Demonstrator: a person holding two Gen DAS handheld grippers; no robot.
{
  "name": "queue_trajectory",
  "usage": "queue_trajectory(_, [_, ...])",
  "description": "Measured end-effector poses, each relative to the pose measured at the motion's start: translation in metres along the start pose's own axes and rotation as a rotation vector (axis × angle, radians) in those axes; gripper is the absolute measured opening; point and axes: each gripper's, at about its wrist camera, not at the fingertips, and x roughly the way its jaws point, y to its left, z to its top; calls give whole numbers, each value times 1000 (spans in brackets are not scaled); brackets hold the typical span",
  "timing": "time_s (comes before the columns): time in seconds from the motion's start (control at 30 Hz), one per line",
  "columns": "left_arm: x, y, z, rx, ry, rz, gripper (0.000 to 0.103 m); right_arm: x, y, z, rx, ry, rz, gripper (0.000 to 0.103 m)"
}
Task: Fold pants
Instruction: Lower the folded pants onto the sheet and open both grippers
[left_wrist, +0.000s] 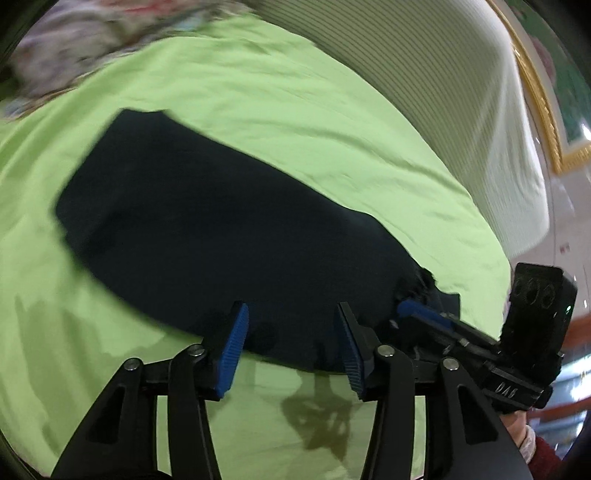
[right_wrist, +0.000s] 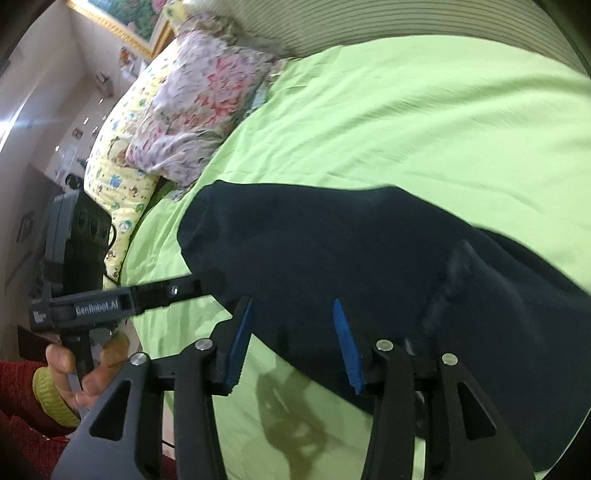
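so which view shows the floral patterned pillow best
The right wrist view. The floral patterned pillow sits there nearly whole at the head of the green bedsheet, propped on a yellow printed pillow, its pink and grey flowers readable. The left wrist view catches only a blurred piece at the top left edge.

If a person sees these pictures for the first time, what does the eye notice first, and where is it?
First comes the dark navy pants, lying folded in the middle of the bright lime-green bed sheet. Next, the two black grippers with blue pads, left gripper and right gripper, both open above the near edge of the pants. At the far left of the right wrist view lies a crumpled floral blanket.
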Motion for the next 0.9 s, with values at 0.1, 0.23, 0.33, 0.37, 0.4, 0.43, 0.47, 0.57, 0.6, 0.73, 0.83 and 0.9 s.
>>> queue_trajectory(0.1, [-10,19,-6,-59,-21,24,51,10,9,13,-34,14,8,47])
queue_trajectory(0.23, [-22,50,-11,-152,-45,49,55,25,23,31,-83,39,12,47])
queue_trajectory(0.33, [-28,70,-12,-210,-52,60,55,35,31,43,-117,56,17,48])
queue_trajectory(0.37, [-33,80,-13,-230,-54,57,55,38,33,48,-125,61,19,48])
queue_trajectory(0.4, [-34,84,-13,-246,-55,56,55,43,35,53,-133,66,20,48])
queue_trajectory(0.43, [-35,90,-13,-265,-58,56,55,46,37,57,-139,70,20,48])
queue_trajectory(0.47, [-35,93,-10,-275,-61,59,56,48,38,60,-142,71,21,48])
queue_trajectory(0.57, [-33,99,-11,-307,-67,64,57,57,42,70,-162,85,24,48])
queue_trajectory(0.6, [-33,102,-12,-317,-67,59,57,60,44,74,-171,91,24,48])
queue_trajectory(0.73, [-30,113,-11,-354,-57,41,57,76,52,87,-217,129,27,48])
queue_trajectory(0.83, [-24,114,-9,-379,-49,30,57,88,57,97,-247,153,29,48])
queue_trajectory(0.9, [-19,115,-6,-387,-42,23,57,96,58,105,-263,165,29,48])
